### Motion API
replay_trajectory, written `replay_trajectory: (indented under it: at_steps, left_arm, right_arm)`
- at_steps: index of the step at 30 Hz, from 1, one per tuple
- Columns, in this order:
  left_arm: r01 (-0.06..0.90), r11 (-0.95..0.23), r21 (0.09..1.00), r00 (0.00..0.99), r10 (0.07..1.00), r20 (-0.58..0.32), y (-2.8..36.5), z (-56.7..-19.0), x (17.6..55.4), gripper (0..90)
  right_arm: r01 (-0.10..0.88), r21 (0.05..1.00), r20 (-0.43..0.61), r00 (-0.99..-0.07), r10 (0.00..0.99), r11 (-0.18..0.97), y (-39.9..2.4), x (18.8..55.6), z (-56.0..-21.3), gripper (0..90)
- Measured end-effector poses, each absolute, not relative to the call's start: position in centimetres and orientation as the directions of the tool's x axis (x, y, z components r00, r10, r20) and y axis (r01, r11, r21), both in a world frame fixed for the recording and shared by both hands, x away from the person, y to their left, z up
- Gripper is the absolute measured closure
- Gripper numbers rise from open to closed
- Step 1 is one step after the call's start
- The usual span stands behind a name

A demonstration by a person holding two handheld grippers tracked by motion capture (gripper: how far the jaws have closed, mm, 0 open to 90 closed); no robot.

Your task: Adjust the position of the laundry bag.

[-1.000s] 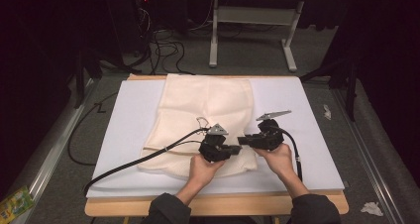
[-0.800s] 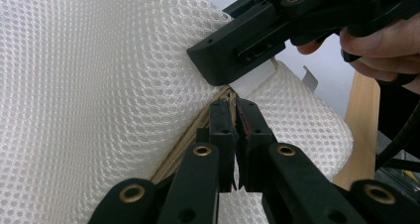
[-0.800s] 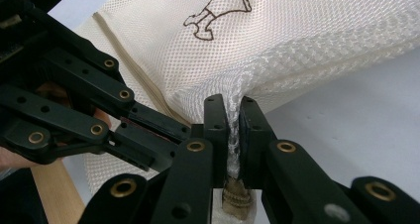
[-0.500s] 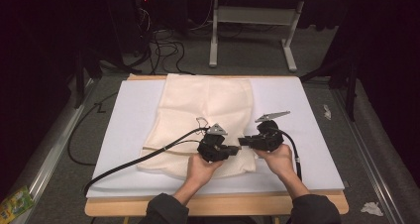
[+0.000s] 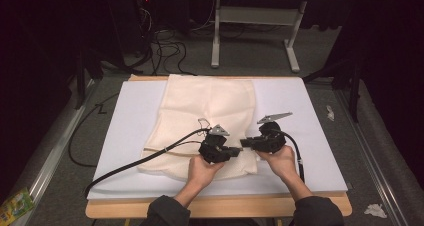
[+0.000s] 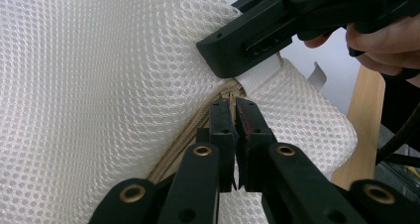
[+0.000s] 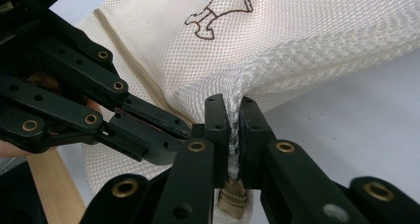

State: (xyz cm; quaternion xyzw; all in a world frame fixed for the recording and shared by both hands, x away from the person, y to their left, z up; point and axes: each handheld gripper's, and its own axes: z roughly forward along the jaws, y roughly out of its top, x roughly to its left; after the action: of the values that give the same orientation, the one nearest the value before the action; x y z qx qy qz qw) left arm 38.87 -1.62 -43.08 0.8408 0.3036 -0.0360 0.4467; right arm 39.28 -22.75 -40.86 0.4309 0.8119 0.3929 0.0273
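Note:
A cream mesh bag (image 5: 210,106) lies flat on a white mat (image 5: 130,126). Both grippers meet at its near right corner. My left gripper (image 5: 237,149) points right and is shut on the bag's beige zipper (image 6: 198,125), its pads (image 6: 222,122) pressed together on the zipper line. My right gripper (image 5: 245,142) points left toward it. Its jaws have just been closing, and they pinch a bunched fold of mesh (image 7: 233,110) at the zipper's end. The right gripper (image 6: 233,50) is also in the left gripper view, just beyond my jaws, clamped on the bag's white edge.
The mat covers a wooden table (image 5: 220,207). The left gripper's black cable (image 5: 130,163) trails left across the bag and mat. A brown printed figure (image 7: 218,11) marks the mesh. Desk legs (image 5: 215,36) and cables lie on the floor beyond.

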Motion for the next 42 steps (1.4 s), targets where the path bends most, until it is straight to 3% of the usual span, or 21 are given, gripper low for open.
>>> replay_trajectory:
  at_steps: [42]
  left_arm:
    - [0.538,-0.41,0.737,0.799,0.527,-0.29,1.0,-42.8,39.0,87.4]
  right_arm:
    - [0.657,0.691,0.285,-0.63,0.722,0.301,-23.9,38.9,-40.5,86.9]
